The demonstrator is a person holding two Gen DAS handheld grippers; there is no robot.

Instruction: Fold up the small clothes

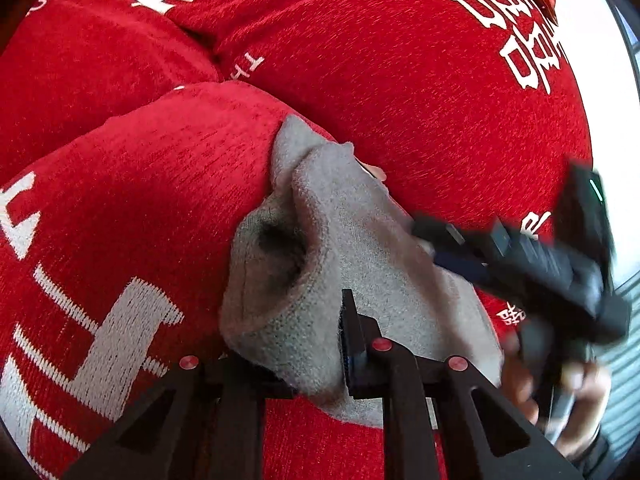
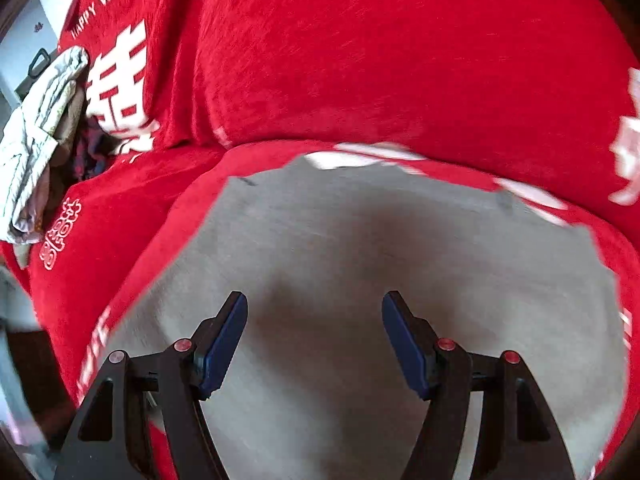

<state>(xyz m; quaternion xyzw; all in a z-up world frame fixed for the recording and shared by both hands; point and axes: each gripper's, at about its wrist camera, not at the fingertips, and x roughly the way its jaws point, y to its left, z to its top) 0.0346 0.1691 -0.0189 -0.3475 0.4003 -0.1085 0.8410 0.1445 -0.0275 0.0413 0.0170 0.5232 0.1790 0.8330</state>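
Left gripper (image 1: 350, 344) is clamped on a bunched edge of the grey garment (image 1: 360, 240), which lies on the red cover (image 1: 400, 100). Right gripper (image 2: 314, 340) hangs over it, jaws wide, empty. Risk: thin pinch slipping when lifted; right-hand view blurred, so its aim is probably unsettled.

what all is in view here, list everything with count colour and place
grey garment: one, grey, lying on the red cover, one edge pinched in the left tool
red cover: one, red with white characters and lettering, spread under everything
pile of clothes: one heap, pale and patterned, far left in the right wrist view
left tool: one, black, shut on the grey garment's edge
right tool: one, black with blue pads, open above the grey garment, blurred in the left wrist view
hand: one, holding the right tool
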